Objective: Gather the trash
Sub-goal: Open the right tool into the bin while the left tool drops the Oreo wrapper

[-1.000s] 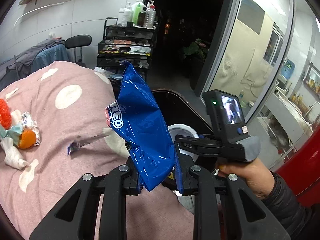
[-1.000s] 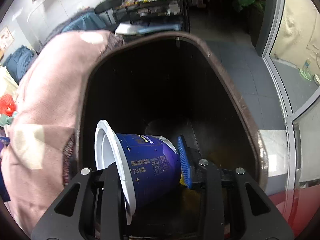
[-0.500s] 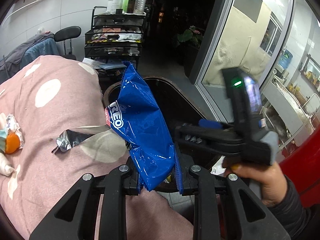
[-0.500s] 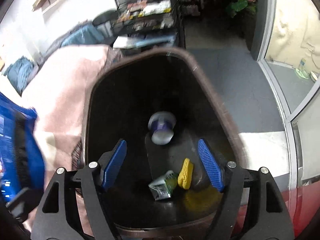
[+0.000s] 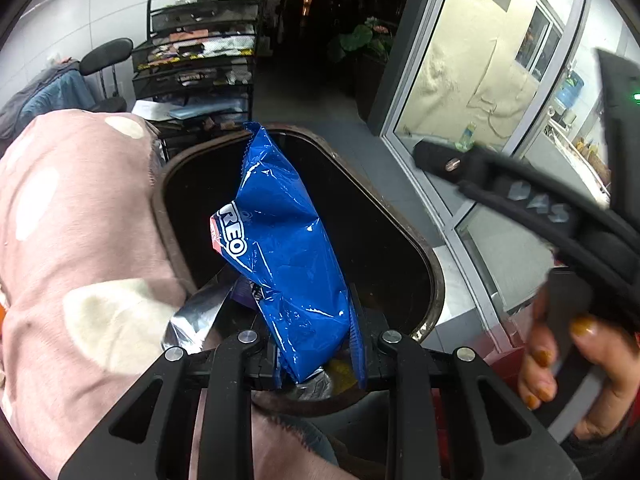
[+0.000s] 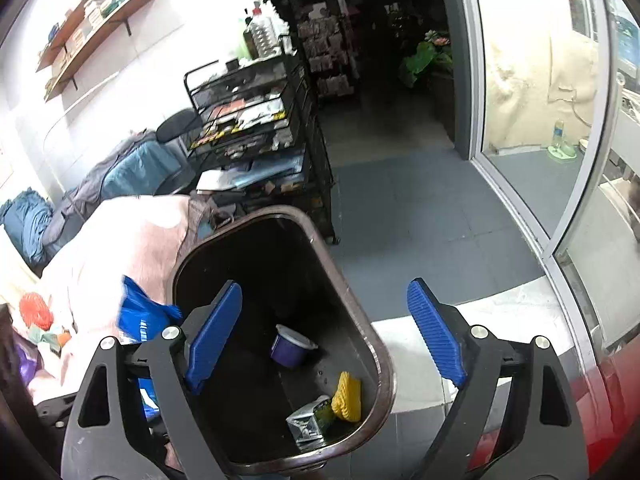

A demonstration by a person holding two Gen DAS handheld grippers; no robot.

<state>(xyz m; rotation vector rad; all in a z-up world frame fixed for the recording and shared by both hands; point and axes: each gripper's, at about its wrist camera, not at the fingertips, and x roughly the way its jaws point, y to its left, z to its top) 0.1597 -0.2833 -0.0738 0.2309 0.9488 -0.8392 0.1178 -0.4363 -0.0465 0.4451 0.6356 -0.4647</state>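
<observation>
The left gripper (image 5: 316, 344) is shut tight on the bottom of a blue bag (image 5: 284, 256). The bag stands up long and tall from the fingers, with its top leaning a little to the left. It hangs right over the dark mouth of the bin (image 5: 434, 280). The bin sits just beside the pink blanket (image 5: 80, 216). So the bin lies straight below the bag, and the left gripper is the nearer one for this job. If the fingers let go now, I think the bag falls in.

The right gripper (image 6: 328, 332) is wide open and holds nothing. It sits above the near edge of the bin (image 6: 384, 364). Down inside lie a purple cup (image 6: 290, 348), a yellow thing (image 6: 346, 396) and a shiny wrapper (image 6: 306, 424).

One second ago the right gripper held the purple cup over the bin. Now the cup is at the bottom and the gripper has pulled up and back. One second ago the bag was over the blanket beside the bin. Now it has moved across, over the hole.
</observation>
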